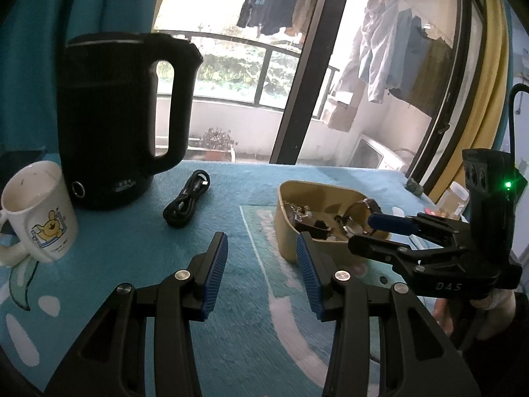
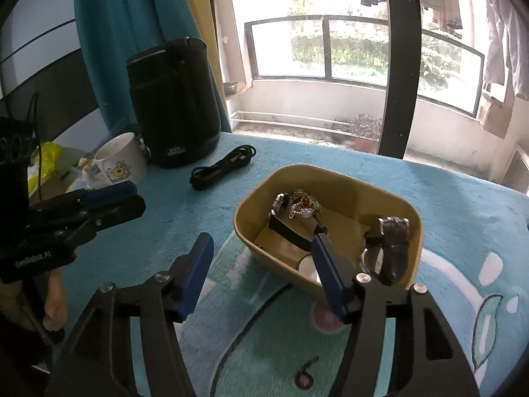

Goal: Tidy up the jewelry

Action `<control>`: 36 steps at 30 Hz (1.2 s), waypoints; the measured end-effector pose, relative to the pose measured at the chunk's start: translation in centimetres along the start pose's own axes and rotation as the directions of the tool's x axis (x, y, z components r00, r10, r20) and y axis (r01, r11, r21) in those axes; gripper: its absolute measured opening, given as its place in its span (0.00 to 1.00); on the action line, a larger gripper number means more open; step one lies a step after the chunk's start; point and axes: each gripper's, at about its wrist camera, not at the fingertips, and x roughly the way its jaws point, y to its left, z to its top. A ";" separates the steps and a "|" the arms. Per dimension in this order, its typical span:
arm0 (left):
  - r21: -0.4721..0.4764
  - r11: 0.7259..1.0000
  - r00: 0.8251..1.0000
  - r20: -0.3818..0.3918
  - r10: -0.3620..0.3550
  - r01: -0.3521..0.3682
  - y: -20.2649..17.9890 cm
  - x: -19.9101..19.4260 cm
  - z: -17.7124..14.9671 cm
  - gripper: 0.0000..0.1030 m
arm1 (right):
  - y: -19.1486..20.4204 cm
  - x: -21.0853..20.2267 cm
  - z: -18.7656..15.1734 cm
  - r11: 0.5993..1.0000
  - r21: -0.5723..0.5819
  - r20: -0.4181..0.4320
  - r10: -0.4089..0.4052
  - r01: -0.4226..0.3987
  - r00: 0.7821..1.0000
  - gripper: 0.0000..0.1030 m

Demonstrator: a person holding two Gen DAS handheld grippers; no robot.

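Looks like you're basically done here: the jewelry [image 2: 302,203], a beaded tangle with a red stone, sits inside the tan tray [image 2: 264,185] along with a black-strap watch [image 2: 286,228] and a second watch [image 2: 390,248] leaning on the right wall. The tray rests mid-counter [image 2: 463,198] on the blue fuzzy cover. I can't spot any loose pieces outside it. Your right hand-held gripper [image 2: 261,276] hangs spread wide and empty at the tray's near wall; your left hand-held gripper [image 1: 261,273] is also wide and empty, just left of the tray. Cable [image 2: 223,167], mug [image 2: 120,162] and kettle [image 2: 173,99] sit toward the far left corner.
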 end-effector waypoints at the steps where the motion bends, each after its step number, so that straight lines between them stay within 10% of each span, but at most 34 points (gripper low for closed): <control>1: 0.001 1.000 1.000 0.002 -0.001 0.001 -0.1 -0.2 -0.1 0.44 | 0.1 -0.4 -0.2 1.000 0.001 0.003 -0.005 0.005 1.000 0.61; 36: 0.105 0.986 0.984 0.136 0.112 -0.126 -6.8 -8.2 -1.4 0.45 | -0.2 -14.3 -4.6 0.971 0.100 0.180 -0.232 0.216 0.956 0.61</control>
